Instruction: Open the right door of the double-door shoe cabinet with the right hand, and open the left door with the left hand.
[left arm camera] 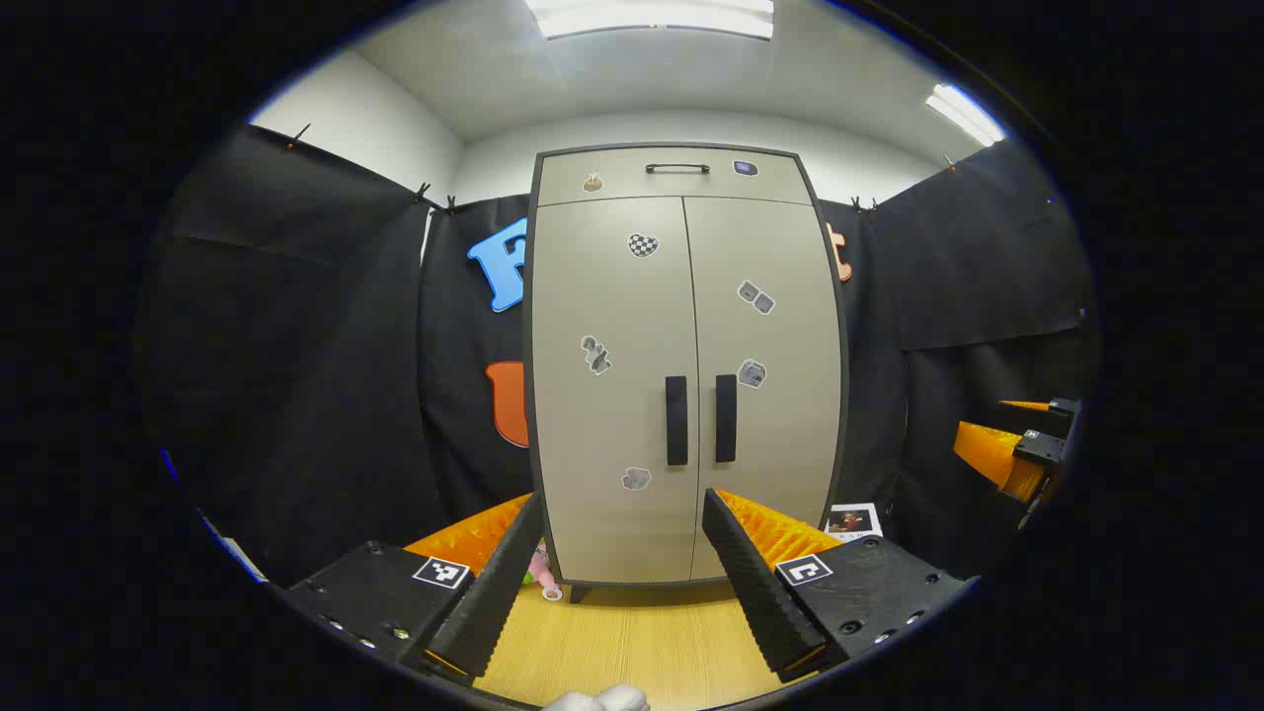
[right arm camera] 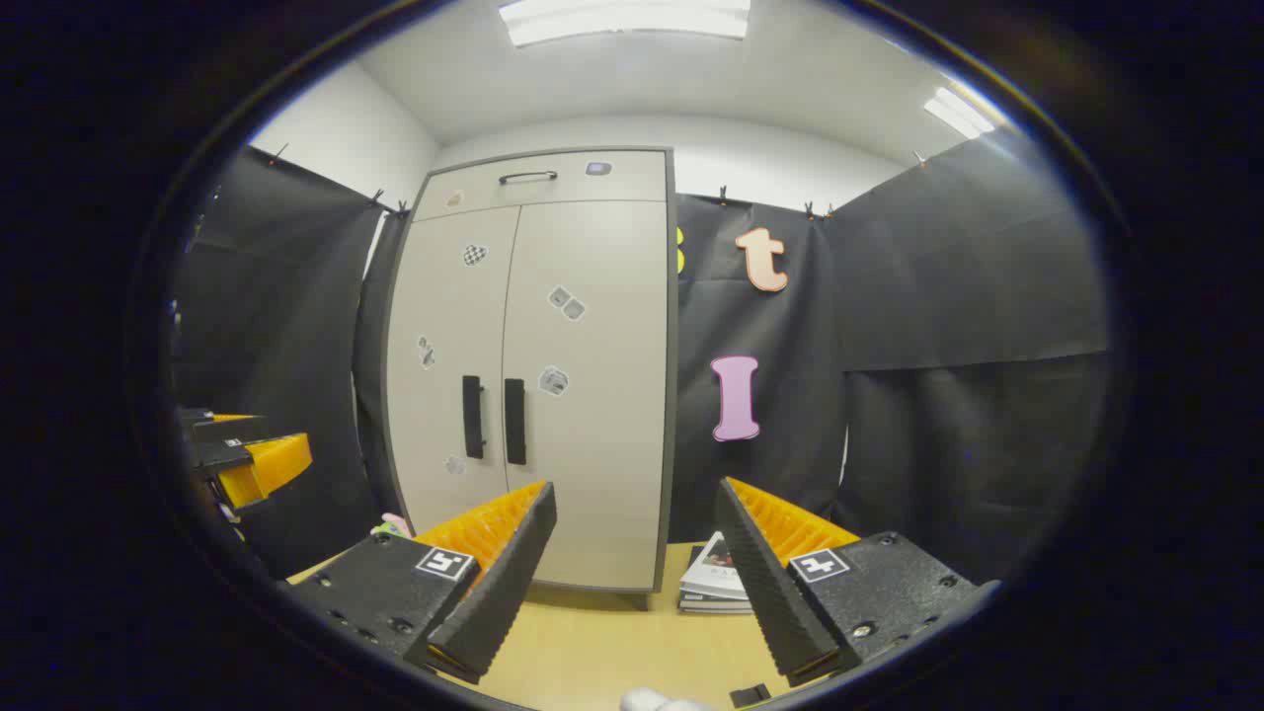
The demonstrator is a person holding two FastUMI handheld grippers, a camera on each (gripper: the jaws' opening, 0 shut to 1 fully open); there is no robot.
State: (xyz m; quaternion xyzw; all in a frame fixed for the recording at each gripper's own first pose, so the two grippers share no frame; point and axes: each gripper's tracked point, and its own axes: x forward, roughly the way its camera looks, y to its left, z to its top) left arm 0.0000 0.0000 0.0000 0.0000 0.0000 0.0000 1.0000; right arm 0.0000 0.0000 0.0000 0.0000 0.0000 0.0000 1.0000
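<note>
Black cloth walls the booth around a wooden floor (left arm camera: 632, 642). The shoe cabinet (left arm camera: 686, 375) stands at twelve o'clock, both doors shut, contents hidden. The left gripper (left arm camera: 617, 592) and right gripper (right arm camera: 642, 612) hang well apart from it, jaws wide, holding nothing. A stack of magazines (right arm camera: 713, 583) lies at the cabinet's three o'clock.
</note>
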